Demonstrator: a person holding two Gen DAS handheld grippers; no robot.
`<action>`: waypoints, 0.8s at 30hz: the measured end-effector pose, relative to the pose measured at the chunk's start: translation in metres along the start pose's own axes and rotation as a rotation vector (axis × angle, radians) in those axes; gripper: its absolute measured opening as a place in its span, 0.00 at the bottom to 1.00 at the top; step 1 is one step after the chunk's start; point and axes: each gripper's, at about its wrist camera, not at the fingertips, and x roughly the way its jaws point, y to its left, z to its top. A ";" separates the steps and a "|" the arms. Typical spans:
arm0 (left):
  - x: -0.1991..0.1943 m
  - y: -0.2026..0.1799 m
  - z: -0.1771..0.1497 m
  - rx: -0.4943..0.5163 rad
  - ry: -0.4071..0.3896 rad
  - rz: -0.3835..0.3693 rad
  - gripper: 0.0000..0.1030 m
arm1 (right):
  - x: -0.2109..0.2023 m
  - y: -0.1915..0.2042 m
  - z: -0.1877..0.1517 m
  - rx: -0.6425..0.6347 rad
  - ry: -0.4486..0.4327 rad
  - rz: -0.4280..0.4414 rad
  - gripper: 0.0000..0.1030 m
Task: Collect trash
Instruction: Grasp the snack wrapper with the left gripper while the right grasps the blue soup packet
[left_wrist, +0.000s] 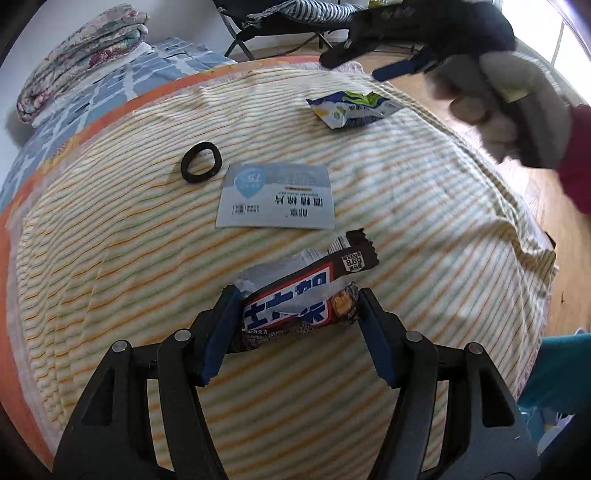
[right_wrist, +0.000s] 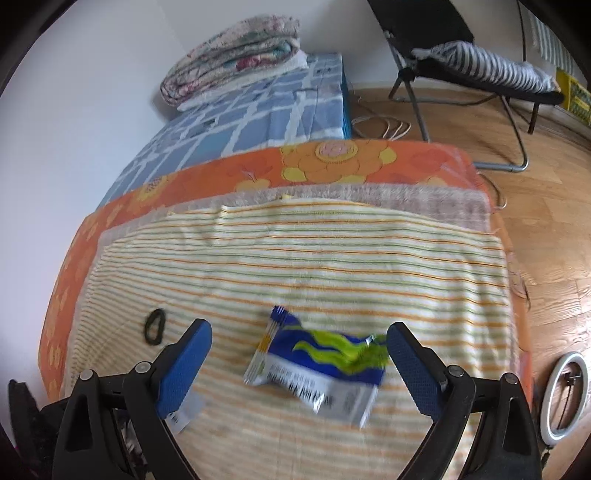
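A brown chocolate bar wrapper (left_wrist: 295, 302) sits crumpled between the blue pads of my left gripper (left_wrist: 297, 295), which is shut on it just over the striped towel (left_wrist: 406, 221). Farther along the towel lies a blue, green and white snack wrapper (left_wrist: 351, 107). My right gripper (left_wrist: 351, 68), held in a gloved hand, hovers above it. In the right wrist view that snack wrapper (right_wrist: 321, 362) lies between the wide-apart fingers of the right gripper (right_wrist: 299, 332), which is open and not touching it. A flat white and grey sachet (left_wrist: 277, 195) lies in the middle of the towel.
A black hair tie (left_wrist: 201, 162) lies left of the sachet. The towel covers an orange flowered blanket (right_wrist: 332, 162) on a bed; a folded quilt (right_wrist: 236, 51) sits at its far end. A folding chair (right_wrist: 461, 55) and a ring light (right_wrist: 565, 391) stand on the wooden floor to the right.
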 end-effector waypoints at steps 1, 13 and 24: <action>0.000 0.002 0.001 -0.006 -0.006 -0.008 0.64 | 0.007 -0.002 0.001 0.001 0.014 0.001 0.93; -0.004 0.025 0.001 -0.099 -0.036 -0.041 0.34 | 0.030 0.004 -0.016 -0.053 0.124 0.100 0.88; -0.011 0.028 -0.003 -0.135 -0.032 -0.029 0.16 | 0.014 0.027 -0.036 -0.179 0.095 -0.116 0.50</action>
